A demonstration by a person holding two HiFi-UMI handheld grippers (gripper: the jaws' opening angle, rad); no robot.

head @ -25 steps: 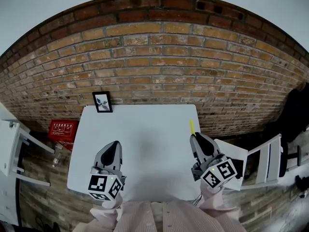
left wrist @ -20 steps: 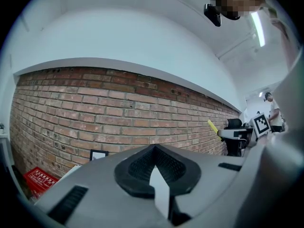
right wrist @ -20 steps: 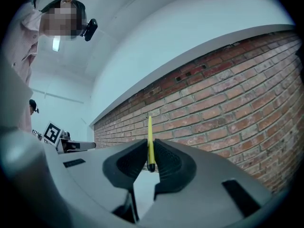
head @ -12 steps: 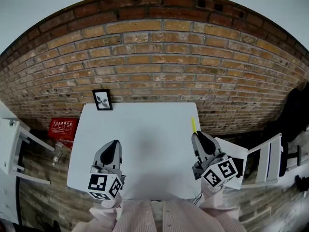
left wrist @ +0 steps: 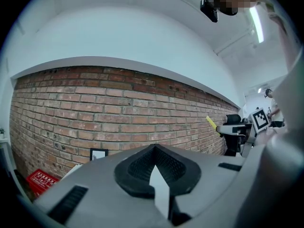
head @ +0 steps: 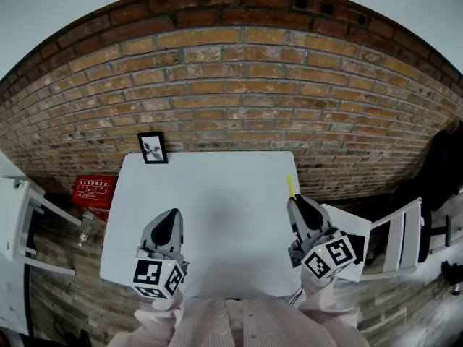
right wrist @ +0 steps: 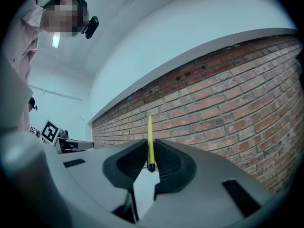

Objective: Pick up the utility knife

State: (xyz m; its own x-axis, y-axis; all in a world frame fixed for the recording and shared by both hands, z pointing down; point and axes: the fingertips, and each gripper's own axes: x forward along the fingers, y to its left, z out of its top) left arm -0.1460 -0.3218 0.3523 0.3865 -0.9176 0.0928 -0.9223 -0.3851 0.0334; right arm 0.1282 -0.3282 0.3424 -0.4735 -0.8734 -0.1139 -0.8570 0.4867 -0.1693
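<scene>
Seen from the head view, nothing has shifted in the last second: the right gripper [head: 296, 204] hangs over the white table's [head: 217, 194] right edge, with the yellow utility knife [head: 289, 186] poking out ahead of it. The right gripper view shows its jaws pinched narrowly on the knife, so the pick-up looks done. In the left gripper view, the left gripper [left wrist: 154, 148] is closed on nothing.

Pink striped shirt sleeves [head: 224, 325]. L gripper [head: 172, 217] & R gripper [head: 295, 204]: grey shells, black ribbed pads [right wrist: 128, 163], b/w marker cubes [head: 155, 278].
</scene>
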